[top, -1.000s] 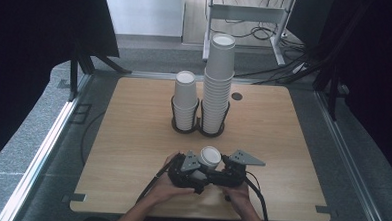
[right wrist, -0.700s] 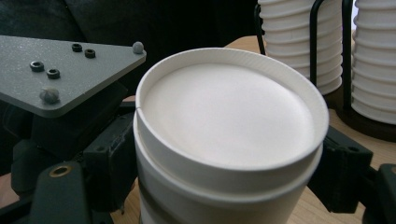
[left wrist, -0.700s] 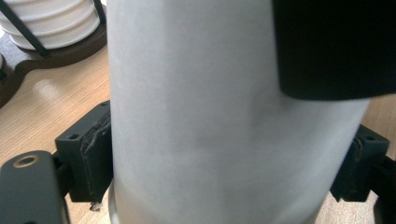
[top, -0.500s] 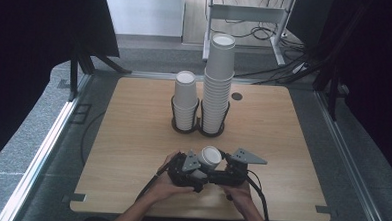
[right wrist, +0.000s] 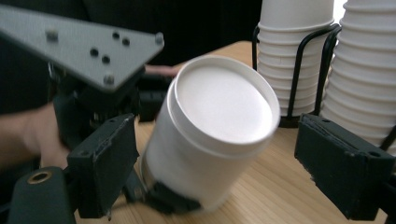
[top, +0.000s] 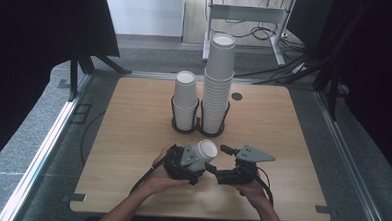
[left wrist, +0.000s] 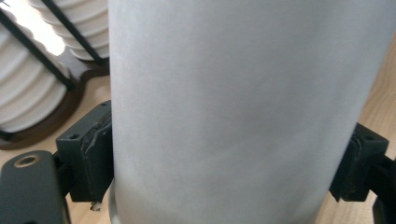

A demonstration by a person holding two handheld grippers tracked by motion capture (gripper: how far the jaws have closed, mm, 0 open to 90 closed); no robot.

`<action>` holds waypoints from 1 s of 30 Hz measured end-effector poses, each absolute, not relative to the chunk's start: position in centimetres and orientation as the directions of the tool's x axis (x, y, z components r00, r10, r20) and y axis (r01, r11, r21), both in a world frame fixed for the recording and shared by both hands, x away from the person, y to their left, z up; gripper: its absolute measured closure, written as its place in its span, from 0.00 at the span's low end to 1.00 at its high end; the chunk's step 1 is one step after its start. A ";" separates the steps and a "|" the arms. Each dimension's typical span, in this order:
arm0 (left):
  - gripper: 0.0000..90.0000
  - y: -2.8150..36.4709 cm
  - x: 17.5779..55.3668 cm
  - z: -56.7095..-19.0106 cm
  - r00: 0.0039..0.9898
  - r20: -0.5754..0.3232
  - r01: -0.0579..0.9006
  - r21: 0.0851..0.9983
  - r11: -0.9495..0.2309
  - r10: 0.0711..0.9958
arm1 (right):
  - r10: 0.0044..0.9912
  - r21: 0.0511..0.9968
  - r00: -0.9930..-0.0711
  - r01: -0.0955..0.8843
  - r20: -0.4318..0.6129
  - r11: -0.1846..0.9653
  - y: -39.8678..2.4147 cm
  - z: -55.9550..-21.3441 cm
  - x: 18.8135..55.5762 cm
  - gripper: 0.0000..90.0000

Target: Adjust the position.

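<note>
A white paper cup (top: pixel 203 152) lies tilted over the table's front middle, and my left gripper (top: pixel 194 163) is shut on its side. In the left gripper view the cup (left wrist: pixel 233 93) stands between the pads (left wrist: pixel 95 154), which press on both of its sides after the left gripper (left wrist: pixel 224 163) has just been closing. My right gripper (top: pixel 218 159) sits just right of the cup. Its jaws have just been opening. In the right gripper view they stand wide, and the cup's round end (right wrist: pixel 219 116) faces the right gripper (right wrist: pixel 226 163), clear of both pads.
A black wire holder (top: pixel 198 125) behind the hands carries a short cup stack (top: pixel 185 97) and a taller one (top: pixel 218 81). A dark round hole (top: pixel 237 96) marks the wooden table (top: pixel 128 132) at the back right. Metal rails run along both table sides.
The cup has shifted slightly left with the left gripper. The right gripper has lifted a little and stands off from the cup.
</note>
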State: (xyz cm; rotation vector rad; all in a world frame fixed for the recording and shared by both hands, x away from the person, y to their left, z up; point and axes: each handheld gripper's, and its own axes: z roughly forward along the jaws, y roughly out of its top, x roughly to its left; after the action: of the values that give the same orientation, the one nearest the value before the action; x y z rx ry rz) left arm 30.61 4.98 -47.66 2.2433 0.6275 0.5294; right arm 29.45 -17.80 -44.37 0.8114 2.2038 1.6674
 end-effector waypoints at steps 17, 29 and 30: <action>0.14 3.3 30.8 -47.1 0.778 0.356 0.187 0.656 -0.731 0.518 | 0.319 0.590 -0.939 0.186 -0.130 0.786 -14.4 -40.1 33.8 0.11; 0.14 2.2 30.2 -47.3 0.759 0.460 0.115 0.603 -0.790 0.461 | 0.206 0.424 -0.977 0.166 -0.050 0.891 -12.3 -40.3 35.6 0.13; 0.14 2.1 30.0 -47.3 0.756 0.467 0.107 0.603 -0.791 0.459 | 0.200 0.419 -0.979 0.165 -0.041 0.893 -12.1 -40.4 35.7 0.14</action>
State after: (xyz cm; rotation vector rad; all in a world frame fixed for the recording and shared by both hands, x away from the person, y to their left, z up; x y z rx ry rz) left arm 30.03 2.08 -47.33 2.3928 0.4241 0.8346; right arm 35.71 -12.12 -40.42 0.2878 2.9748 0.6477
